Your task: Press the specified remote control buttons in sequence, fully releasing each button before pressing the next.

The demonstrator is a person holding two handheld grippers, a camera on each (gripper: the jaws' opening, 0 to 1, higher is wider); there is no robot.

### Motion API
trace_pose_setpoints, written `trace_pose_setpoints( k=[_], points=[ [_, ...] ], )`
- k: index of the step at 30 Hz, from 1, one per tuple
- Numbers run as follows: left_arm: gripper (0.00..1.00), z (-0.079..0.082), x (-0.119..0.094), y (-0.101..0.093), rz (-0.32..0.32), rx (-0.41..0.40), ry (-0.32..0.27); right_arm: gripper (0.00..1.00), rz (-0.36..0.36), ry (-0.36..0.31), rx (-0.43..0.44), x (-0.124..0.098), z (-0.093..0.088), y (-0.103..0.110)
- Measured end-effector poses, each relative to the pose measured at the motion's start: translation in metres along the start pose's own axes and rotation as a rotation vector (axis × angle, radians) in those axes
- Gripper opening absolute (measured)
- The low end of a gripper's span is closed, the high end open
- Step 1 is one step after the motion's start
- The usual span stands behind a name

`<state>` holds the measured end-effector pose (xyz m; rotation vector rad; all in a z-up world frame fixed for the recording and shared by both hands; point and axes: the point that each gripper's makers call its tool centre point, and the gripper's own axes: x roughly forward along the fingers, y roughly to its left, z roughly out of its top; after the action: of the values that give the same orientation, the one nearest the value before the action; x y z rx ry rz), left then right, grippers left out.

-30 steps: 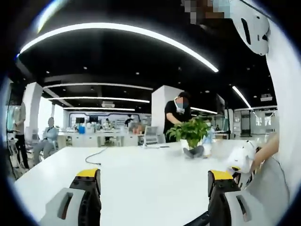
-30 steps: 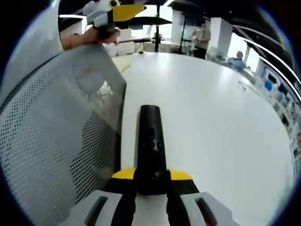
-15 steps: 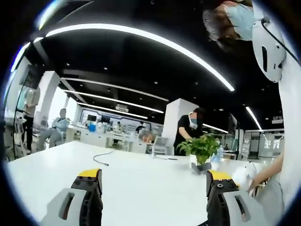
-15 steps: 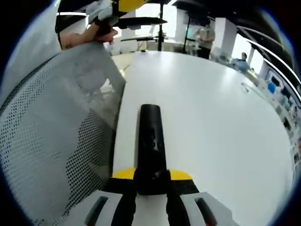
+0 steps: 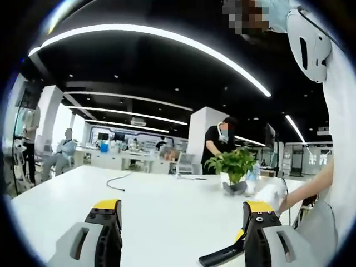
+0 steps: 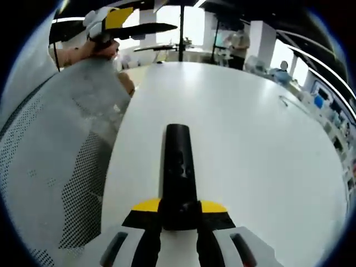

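Right gripper (image 6: 179,214) clamped a black remote control (image 6: 178,167) above the white table (image 6: 250,139); left gripper (image 5: 181,222) hung apart with jaws spread.

In the right gripper view the remote ran from the jaws at 6 o'clock up toward 12, its far end over the bare tabletop, the yellow-tipped jaws closed on its near end. A grey mesh sleeve (image 6: 50,156) lay at 9 o'clock, and the other gripper, held in a hand, sat near 11 o'clock. In the left gripper view the jaws stood wide with nothing between them; the remote's dark end poked in at 5 o'clock (image 5: 222,256). A potted plant (image 5: 233,164) stood on the table at 3 o'clock, with a cable (image 5: 114,181) at 9 o'clock.
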<state>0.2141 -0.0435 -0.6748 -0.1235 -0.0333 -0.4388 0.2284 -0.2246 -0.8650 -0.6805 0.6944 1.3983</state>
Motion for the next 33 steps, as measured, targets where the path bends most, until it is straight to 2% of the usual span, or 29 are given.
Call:
trace_pose_setpoints(
  k=[3, 6, 15, 26, 33],
  points=[
    [0.94, -0.002, 0.000, 0.002, 0.004, -0.024, 0.008, 0.21, 0.002, -0.003, -0.002, -0.001, 0.000, -0.009],
    [0.94, -0.003, 0.000, 0.000, 0.003, -0.014, 0.013, 0.21, -0.005, -0.010, 0.016, -0.002, -0.001, -0.020],
    [0.94, -0.008, -0.002, -0.002, -0.011, -0.016, 0.041, 0.21, -0.040, -0.006, 0.055, -0.007, -0.006, -0.066],
    [0.93, -0.009, -0.004, -0.002, -0.015, -0.007, 0.047, 0.21, -0.029, -0.010, 0.039, -0.006, -0.009, -0.088],
    [0.92, -0.012, -0.003, -0.004, -0.025, -0.007, 0.065, 0.21, -0.048, -0.022, 0.054, -0.005, -0.012, -0.110]
  ],
)
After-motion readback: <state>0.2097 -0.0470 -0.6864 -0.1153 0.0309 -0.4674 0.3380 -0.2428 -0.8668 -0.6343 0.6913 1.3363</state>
